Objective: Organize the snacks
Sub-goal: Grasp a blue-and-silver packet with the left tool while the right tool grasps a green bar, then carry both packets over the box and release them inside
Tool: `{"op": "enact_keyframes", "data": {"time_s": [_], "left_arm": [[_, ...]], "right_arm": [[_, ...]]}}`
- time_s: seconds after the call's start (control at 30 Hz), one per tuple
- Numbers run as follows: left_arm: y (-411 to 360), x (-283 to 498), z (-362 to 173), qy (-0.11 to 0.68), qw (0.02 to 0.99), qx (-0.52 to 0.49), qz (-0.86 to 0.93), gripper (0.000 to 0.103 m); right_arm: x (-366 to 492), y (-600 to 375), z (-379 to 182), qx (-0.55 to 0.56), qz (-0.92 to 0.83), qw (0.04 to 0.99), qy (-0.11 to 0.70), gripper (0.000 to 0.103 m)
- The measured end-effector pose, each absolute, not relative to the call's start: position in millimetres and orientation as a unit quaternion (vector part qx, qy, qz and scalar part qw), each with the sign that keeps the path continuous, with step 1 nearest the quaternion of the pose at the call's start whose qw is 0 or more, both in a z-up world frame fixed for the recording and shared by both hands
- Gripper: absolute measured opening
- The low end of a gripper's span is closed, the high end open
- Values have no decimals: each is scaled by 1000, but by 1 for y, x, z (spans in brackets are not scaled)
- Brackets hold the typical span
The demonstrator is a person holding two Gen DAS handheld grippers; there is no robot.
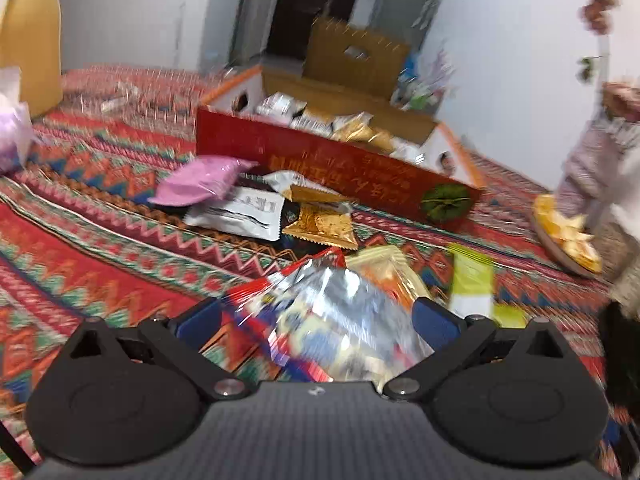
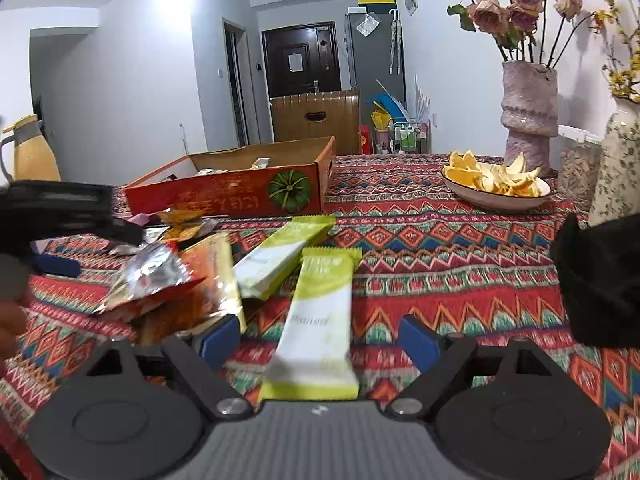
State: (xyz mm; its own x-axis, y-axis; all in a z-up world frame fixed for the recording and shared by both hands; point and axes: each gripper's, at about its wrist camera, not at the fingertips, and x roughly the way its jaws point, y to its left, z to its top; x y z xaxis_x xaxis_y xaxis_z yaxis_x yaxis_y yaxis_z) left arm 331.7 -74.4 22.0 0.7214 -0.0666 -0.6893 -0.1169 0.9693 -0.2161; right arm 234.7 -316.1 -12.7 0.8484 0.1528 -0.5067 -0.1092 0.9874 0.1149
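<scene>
In the left wrist view my left gripper (image 1: 318, 316) stands wide open over a crinkled silver and red snack packet (image 1: 328, 312) lying between its blue fingers; blur hides any contact. In the right wrist view my right gripper (image 2: 320, 340) is open around a green and white bar packet (image 2: 316, 320), whose sides stay apart from both pads. A second green bar (image 2: 280, 256) and an orange packet (image 2: 208, 280) lie just beyond. The left gripper (image 2: 92, 250) shows at the left by the silver packet (image 2: 148, 276). The red cardboard box (image 1: 340, 168) (image 2: 224, 196) holds several snacks.
Pink (image 1: 200, 180), white (image 1: 240, 212) and gold (image 1: 324, 224) packets lie before the box. A bowl of orange peel (image 2: 520, 200), a pink vase (image 2: 528, 112) and a flowered vase (image 2: 620, 160) stand at the right. A yellow jug (image 2: 32, 152) is far left. A black object (image 2: 600, 280) is near right.
</scene>
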Motion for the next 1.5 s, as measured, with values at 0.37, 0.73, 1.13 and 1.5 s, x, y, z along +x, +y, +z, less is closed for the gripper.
{"op": "enact_keyframes", "data": {"time_s": [0.37,0.73,1.13,1.5], "left_arm": [[-90,286,-8,338,937,54,-70,99],[-36,226,11,336,938,18,-85,101],[-44,245,-9,369,925,-11,-87,69],[-13,204,12,354,928,-64,-94,59]], "right_arm": [[278,-315,-26,36,68,951,300,54],[228,-303,-22,25,70,945,318,41],[234,-299,-21,12,70,945,320,48],[197,-293,-20,38,82,943,321,34]]}}
